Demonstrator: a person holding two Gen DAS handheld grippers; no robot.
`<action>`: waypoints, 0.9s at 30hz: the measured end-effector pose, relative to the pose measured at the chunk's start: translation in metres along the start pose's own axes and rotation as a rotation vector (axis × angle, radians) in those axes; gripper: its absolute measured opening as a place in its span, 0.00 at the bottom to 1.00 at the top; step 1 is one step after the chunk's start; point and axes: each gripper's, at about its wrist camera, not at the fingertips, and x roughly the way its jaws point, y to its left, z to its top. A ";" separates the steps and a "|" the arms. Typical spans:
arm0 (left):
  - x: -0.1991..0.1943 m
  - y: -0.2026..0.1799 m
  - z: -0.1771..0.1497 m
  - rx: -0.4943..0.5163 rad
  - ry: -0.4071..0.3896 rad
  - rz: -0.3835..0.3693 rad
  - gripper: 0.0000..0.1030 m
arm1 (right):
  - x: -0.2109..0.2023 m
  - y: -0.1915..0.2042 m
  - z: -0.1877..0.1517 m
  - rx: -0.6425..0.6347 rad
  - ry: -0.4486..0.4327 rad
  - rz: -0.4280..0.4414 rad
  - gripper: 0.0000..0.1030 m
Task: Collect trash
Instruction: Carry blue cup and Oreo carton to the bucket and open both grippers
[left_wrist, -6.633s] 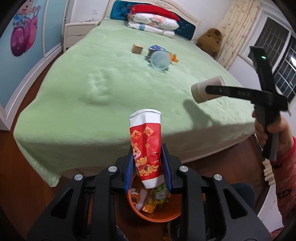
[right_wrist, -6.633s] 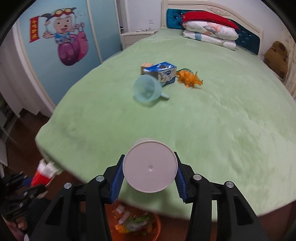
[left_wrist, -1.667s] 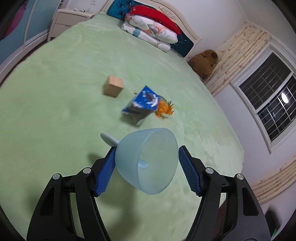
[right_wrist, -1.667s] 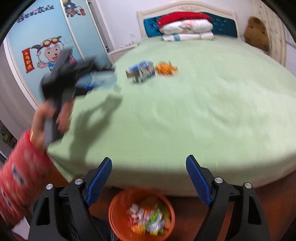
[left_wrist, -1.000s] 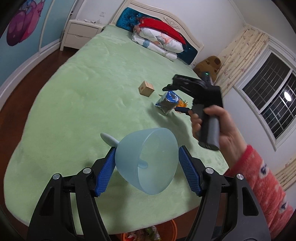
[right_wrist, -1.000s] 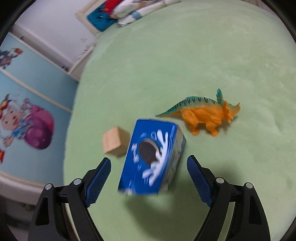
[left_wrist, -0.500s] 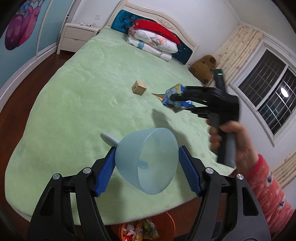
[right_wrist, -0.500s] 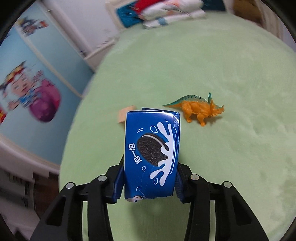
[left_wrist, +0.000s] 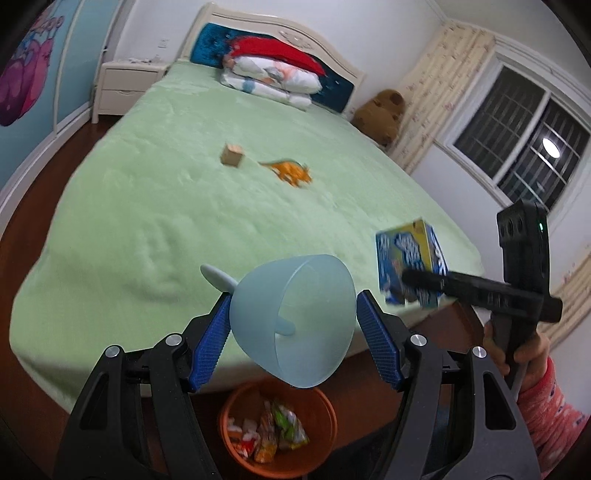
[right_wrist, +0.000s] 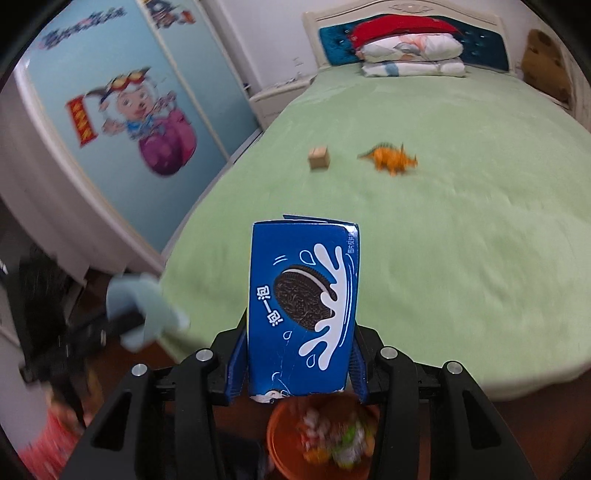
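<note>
Left wrist view: the left tongs (left_wrist: 293, 330) pinch a pale blue cup (left_wrist: 295, 321) by its sides above the orange bin (left_wrist: 277, 428), off the bed (left_wrist: 184, 192) edge. Thin plastic, likely light and springy.

Right wrist view: the right tongs (right_wrist: 297, 363) pinch a blue box (right_wrist: 303, 314) at its lower sides over the bin (right_wrist: 275, 432). Cardboard, probably empty and easily crushed.

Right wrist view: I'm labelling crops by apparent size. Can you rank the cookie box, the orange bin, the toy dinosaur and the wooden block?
1. cookie box, inflated by nearness to the camera
2. orange bin, partly hidden and cut off
3. toy dinosaur
4. wooden block, smallest, though close to the dinosaur's body
</note>
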 end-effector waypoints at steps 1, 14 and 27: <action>0.001 -0.003 -0.007 0.006 0.016 -0.006 0.65 | -0.005 -0.001 -0.018 -0.011 0.012 -0.002 0.43; 0.057 -0.011 -0.112 -0.026 0.279 0.007 0.65 | 0.038 -0.021 -0.149 0.062 0.232 -0.009 0.43; 0.146 0.020 -0.186 -0.174 0.522 0.082 0.65 | 0.116 -0.039 -0.210 0.122 0.435 -0.088 0.44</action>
